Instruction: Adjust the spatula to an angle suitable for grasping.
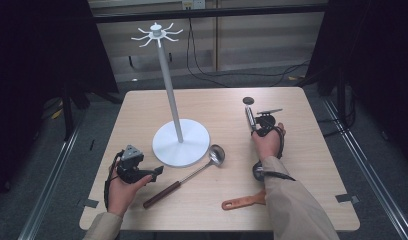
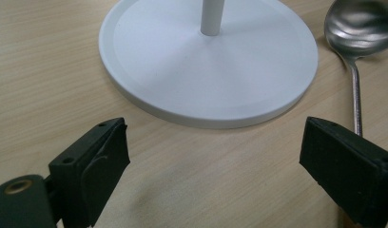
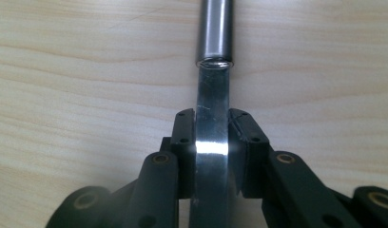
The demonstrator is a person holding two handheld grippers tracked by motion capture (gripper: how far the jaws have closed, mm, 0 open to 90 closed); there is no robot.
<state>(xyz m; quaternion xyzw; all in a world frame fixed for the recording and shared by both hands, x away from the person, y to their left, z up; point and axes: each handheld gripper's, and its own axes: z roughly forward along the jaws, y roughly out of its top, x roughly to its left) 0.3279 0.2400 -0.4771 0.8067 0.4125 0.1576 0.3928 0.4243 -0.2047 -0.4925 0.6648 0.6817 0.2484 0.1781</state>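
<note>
Your right claw clamped on the flat shiny strip of a metal utensil lying on the counter, its round steel handle pointing away, your left claw spread wide over bare wood, near the white stand base and ladle

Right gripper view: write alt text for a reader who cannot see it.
The right tool is shut on a flat shiny metal utensil shank, which runs up into a round steel handle, over a pale wooden table.
</note>
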